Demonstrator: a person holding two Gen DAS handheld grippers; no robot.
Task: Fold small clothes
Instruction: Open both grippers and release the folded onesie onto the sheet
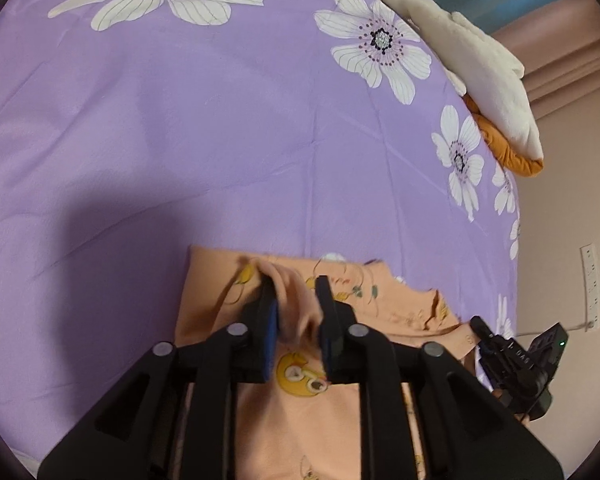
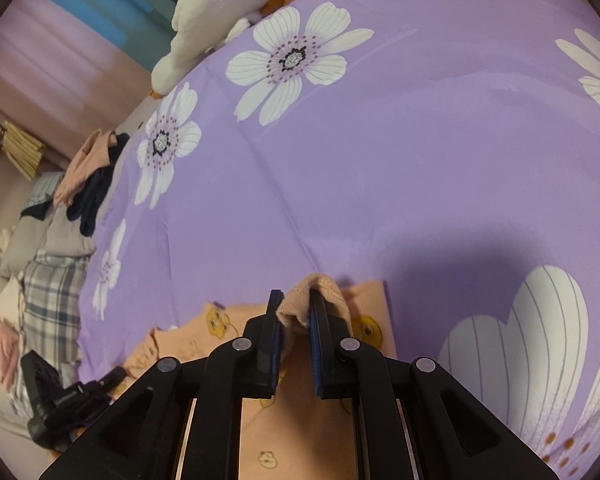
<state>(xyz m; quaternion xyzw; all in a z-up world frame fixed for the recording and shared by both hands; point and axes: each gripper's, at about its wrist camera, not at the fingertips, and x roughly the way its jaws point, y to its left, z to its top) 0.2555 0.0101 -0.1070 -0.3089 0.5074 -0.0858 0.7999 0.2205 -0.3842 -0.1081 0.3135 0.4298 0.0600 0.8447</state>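
Holding one fold each, the two hand-held grippers are working on a small peach top (image 1: 300,412) with little yellow cartoon pictures. It is lying on the near part of the bed, on a purple sheet (image 1: 220,140) with big white flowers.

The left hand-held gripper (image 1: 296,308) is standing a little spread, with a bunched fold of the peach cloth between its blue pads; the cloth is blurry there, so I cannot tell if the pads are pressing on it. The right hand-held gripper (image 2: 294,314) is pinching a rolled edge of the same top (image 2: 300,420) and lifting it into a small hump.

Judging from this, a far edge is being laid over the body of the top, so one fold is almost done. The top is looking neat on its left side but bumpy on its right. It is likely needing more folds and some smoothing.

Farther away, a pile of other clothes (image 2: 88,176) is waiting at the far left edge of the bed. A cream blanket (image 1: 480,68) is lying at the far end.
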